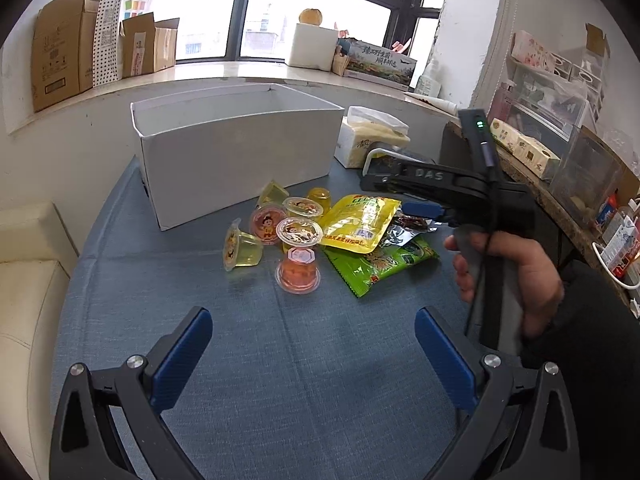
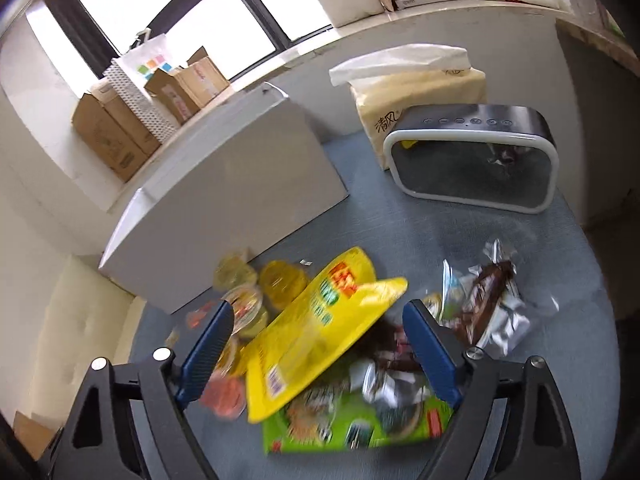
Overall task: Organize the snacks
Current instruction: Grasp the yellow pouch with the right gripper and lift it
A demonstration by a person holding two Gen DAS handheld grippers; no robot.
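Right gripper (image 2: 318,354) fingers spread, astride yellow pouch (image 2: 312,336) mid-counter, not clamping. Light, floppy, slick foil: pinch flat edge. Left gripper (image 1: 314,354) released, empty.

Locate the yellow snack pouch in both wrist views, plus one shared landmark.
Left wrist: yellow snack pouch lies right of centre on the table, beside the jelly cups, overlapping the green packet.
Right wrist: the pouch is low centre, between the open right gripper fingers.
Shared landmark: white box behind the snacks.
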